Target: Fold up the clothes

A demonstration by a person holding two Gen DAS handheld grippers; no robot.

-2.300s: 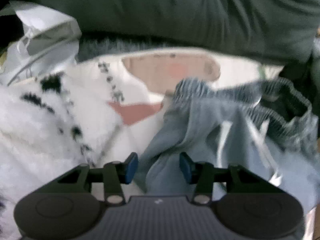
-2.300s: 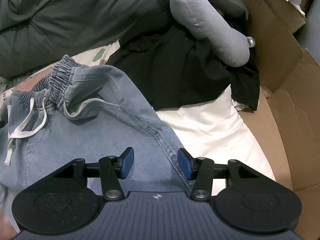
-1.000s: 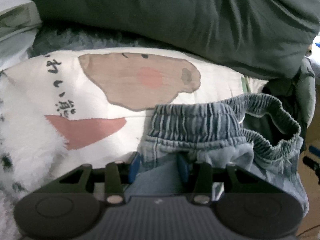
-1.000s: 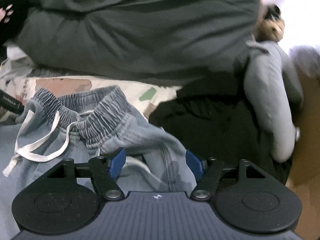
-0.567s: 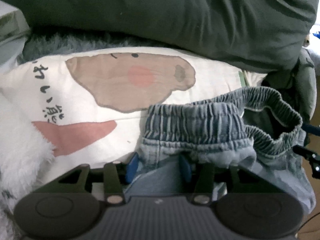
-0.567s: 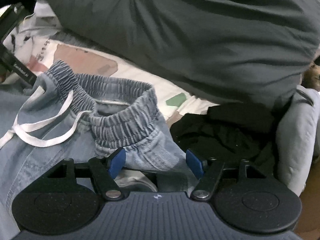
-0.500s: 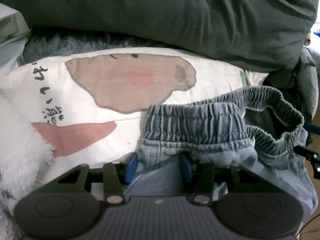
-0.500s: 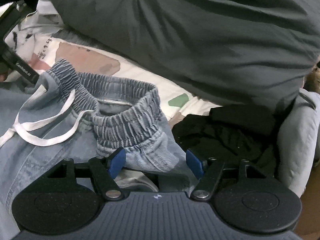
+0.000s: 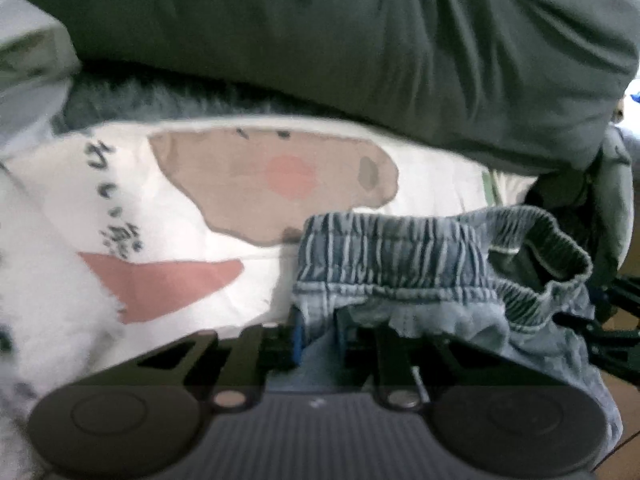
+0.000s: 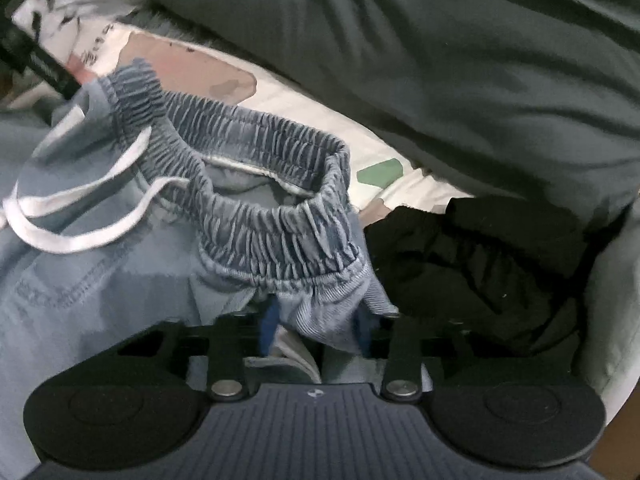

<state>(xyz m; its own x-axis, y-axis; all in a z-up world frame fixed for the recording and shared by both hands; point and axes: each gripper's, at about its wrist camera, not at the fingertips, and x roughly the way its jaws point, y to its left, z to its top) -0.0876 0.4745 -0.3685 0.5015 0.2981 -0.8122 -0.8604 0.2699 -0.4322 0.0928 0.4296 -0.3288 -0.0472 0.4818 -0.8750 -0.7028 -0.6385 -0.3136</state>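
- Denim shorts (image 9: 400, 256) lie bunched on the printed white sheet (image 9: 200, 200), elastic waistband (image 10: 256, 216) gaping open and facing the far side.
- Left gripper (image 9: 318, 334): jaws closed down onto denim just below the waistband's left end; cloth fills the narrow gap between the blue pads (image 9: 297, 338).
- Right gripper (image 10: 316, 328): jaws pinched on a fold of denim under the waistband's right end; blue pads (image 10: 269, 326) partly buried in cloth.
- White drawstring (image 10: 72, 216) loops loose over the shorts' front, left in the right wrist view.
- Dark green duvet (image 9: 360, 40) is piled along the far side, overhanging the sheet.
- Black garment (image 10: 472, 256) sits crumpled just right of the shorts, touching the waistband's edge.
- Fluffy white blanket with black spots (image 9: 44, 320) sits near left.
- Grey cushion (image 10: 612, 300) at far right edge, beside the black garment.
- Right gripper's black fingers (image 9: 612, 332) show at the right edge of the left wrist view, against the shorts.
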